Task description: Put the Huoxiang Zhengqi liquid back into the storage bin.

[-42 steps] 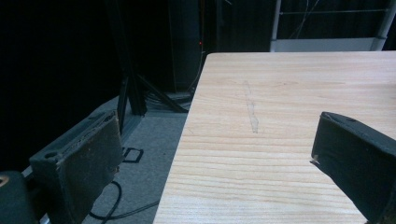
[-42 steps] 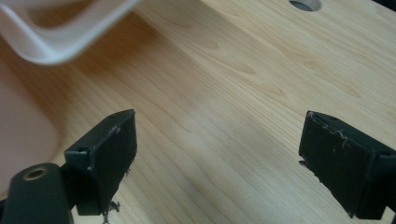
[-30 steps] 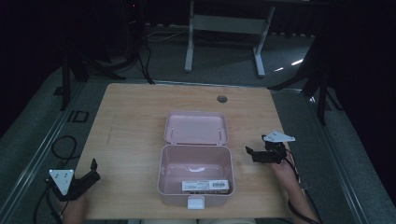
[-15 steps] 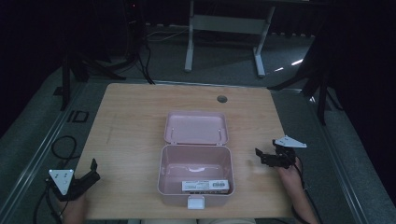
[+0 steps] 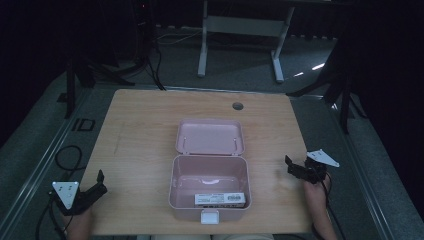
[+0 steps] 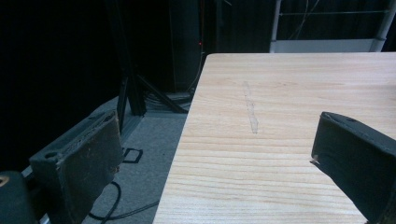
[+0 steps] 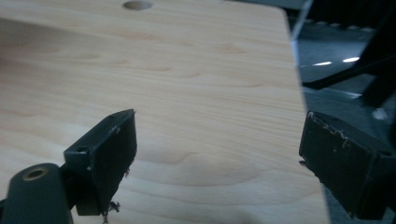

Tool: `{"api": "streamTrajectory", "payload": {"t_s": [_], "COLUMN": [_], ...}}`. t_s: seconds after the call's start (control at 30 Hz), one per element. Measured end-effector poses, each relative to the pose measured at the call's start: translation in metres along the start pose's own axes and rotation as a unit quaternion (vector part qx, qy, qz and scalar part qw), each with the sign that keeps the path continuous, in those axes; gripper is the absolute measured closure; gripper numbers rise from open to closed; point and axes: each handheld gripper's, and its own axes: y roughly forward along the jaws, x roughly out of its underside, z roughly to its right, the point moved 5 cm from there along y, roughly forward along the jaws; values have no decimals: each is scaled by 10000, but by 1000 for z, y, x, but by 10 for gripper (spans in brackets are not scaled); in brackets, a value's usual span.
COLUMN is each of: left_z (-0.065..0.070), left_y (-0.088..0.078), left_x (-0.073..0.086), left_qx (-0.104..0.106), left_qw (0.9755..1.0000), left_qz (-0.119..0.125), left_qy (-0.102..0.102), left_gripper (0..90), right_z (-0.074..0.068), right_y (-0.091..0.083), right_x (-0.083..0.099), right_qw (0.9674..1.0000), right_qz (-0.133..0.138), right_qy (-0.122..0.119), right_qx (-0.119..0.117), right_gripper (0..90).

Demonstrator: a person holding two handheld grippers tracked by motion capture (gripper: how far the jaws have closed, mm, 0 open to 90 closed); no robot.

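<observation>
Pink box (image 5: 210, 187) between both gaping tongs (image 5: 296, 169)

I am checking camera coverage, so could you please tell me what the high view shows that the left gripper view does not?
The high view alone shows the open pink box, its lid laid back, a white labelled packet inside, the right gripper near the table's right edge, and a round hole in the tabletop. The left gripper view alone shows a pale scratch on the wood, seen between its own open jaws. Both share the wooden table and the dark floor with cables beside its left edge.
</observation>
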Motion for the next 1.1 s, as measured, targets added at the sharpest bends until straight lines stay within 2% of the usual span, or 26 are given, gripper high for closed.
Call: {"api": "streamTrajectory", "payload": {"t_s": [0.2, 0.33, 0.43, 0.6, 0.7, 0.77, 0.93, 1.1], "left_z": [0, 0, 0, -1, -1, -1, 0, -1], "left_y": [0, 0, -1, -1, -1, -1, -1, -1], "left_x": [0, 0, 0, 0, 0, 0, 0, 0], "left_qx": [29, 27, 31, 39, 34, 38, 39, 47], "left_qw": [10000, 10000, 10000, 10000, 10000, 10000, 10000, 10000], "left_qz": [-8, 9, 18, 45, 46, 37, 45, 39], "left_qy": [5, 4, 0, -38, -45, -39, -33, -43], "left_gripper": [21, 21, 21, 21, 21, 22, 21, 21], "right_z": [4, 4, 5, 13, 19, 22, 20, 18], "right_y": [-6, -6, -9, -18, -23, -23, -18, -16], "right_x": [1, 3, 3, -1, -1, -1, 2, 2], "right_qw": [9987, 9988, 9982, 9945, 9911, 9900, 9932, 9944], "right_qz": [274, 223, 349, 772, 918, 936, 683, 650], "right_qy": [80, 17, 43, 512, 837, 944, 813, 678], "right_qx": [426, 441, 491, 498, 466, 470, 479, 492], "right_gripper": [109, 109, 109, 109, 109, 109, 110, 110]}}
